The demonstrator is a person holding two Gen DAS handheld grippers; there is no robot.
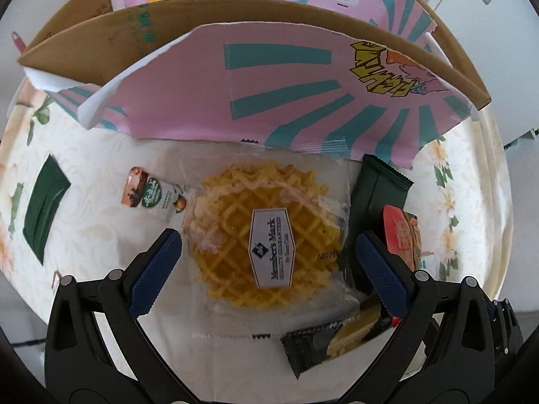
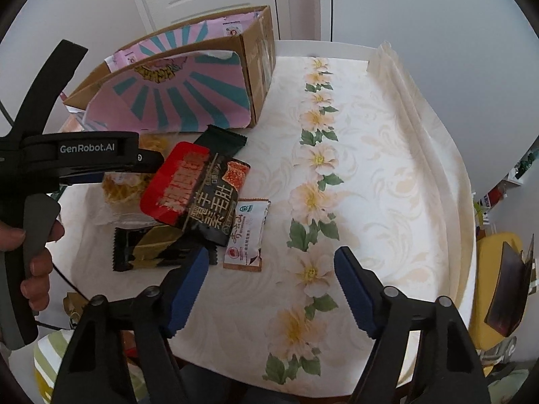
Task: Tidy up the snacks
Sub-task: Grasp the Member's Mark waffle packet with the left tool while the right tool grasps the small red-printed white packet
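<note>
So the left gripper (image 1: 267, 262) hangs right over the waffle pack (image 1: 266, 232), jaws spread wide on either side of it and not pinching yet, which looks like the lineup for a grab. The label on the clear wrapper reads "Member's Mark". The right gripper (image 2: 269, 289) has its jaws apart too, with nothing between them but the flowered tablecloth (image 2: 370, 155); my guess is it's heading for the small white snack bar (image 2: 247, 232) just ahead of its left pad.

The rest of the snacks sit in a loose heap beside the waffle: a red and black packet (image 2: 192, 188) with big Chinese characters lies on top, a black and gold wrapper (image 2: 148, 249) pokes out underneath, and a dark green packet (image 2: 220, 141) sits behind. "GenRobot.AI" is printed on the left gripper's body.

Farther back is the cardboard box (image 2: 259, 67) with a pink and teal sunburst flap (image 1: 286, 80) hanging down in front, presumably where everything ends up. The yellow cartoon lettering there is unreadable to me.
</note>
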